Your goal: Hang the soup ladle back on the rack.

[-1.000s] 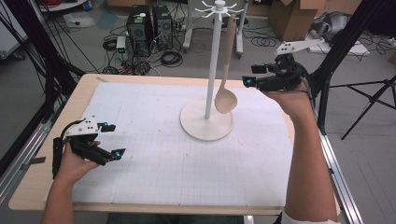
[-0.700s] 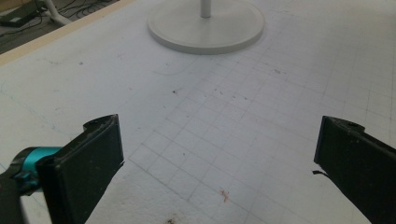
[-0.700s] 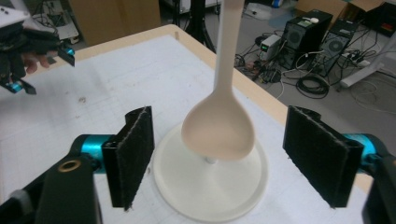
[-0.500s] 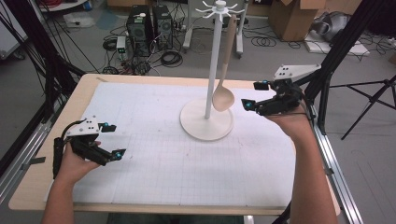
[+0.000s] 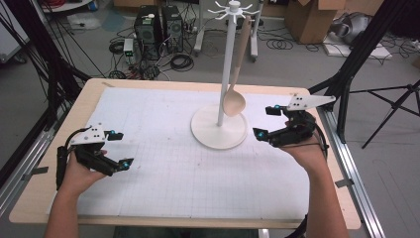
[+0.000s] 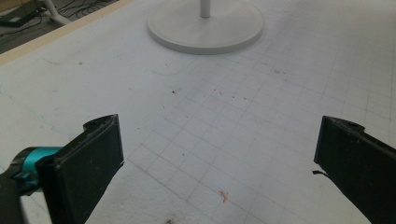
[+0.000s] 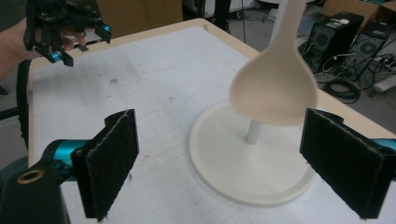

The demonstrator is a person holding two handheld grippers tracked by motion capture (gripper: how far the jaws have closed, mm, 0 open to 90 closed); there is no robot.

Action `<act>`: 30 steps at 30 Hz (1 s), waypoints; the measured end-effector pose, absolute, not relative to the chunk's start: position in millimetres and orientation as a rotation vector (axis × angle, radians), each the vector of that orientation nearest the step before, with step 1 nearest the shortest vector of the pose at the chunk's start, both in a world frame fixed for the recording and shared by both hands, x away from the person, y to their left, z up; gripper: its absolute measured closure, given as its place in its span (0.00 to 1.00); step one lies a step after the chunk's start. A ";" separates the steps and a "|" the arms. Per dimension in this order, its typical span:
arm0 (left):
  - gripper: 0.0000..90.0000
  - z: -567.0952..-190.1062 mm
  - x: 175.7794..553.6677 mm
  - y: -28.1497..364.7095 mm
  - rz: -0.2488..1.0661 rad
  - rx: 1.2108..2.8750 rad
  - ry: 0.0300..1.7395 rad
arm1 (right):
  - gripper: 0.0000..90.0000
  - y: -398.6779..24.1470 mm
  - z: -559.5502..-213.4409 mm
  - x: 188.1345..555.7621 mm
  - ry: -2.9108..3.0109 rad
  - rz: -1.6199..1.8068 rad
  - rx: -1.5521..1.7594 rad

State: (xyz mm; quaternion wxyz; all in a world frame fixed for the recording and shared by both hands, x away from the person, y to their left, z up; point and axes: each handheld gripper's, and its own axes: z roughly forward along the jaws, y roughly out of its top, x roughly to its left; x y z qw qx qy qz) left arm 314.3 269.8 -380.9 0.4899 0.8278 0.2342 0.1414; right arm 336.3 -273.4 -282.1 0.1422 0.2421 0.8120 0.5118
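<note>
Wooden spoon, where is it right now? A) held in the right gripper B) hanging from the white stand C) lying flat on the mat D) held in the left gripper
B: the spoon hangs by its handle from the top of the white stand, bowl above the base; the right gripper is open beside it, holding nothing.

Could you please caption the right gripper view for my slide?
Open right tool faces a wooden spoon hanging above the white stand's base.

Grey floor [image 5: 297, 59] strewn with cables [image 5: 181, 62], boxes [image 5: 309, 17].
</note>
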 end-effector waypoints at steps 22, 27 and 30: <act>0.02 -382.5 314.8 271.2 0.343 2.012 0.577 | 0.00 -259.6 -373.1 311.2 2.394 1.467 0.752; 0.02 -384.2 316.1 270.2 0.335 2.014 0.579 | 0.00 -260.3 -389.8 305.1 2.407 1.442 0.767; 0.02 -383.9 316.6 268.5 0.333 2.011 0.572 | 0.00 -258.9 -394.5 306.7 2.423 1.404 0.760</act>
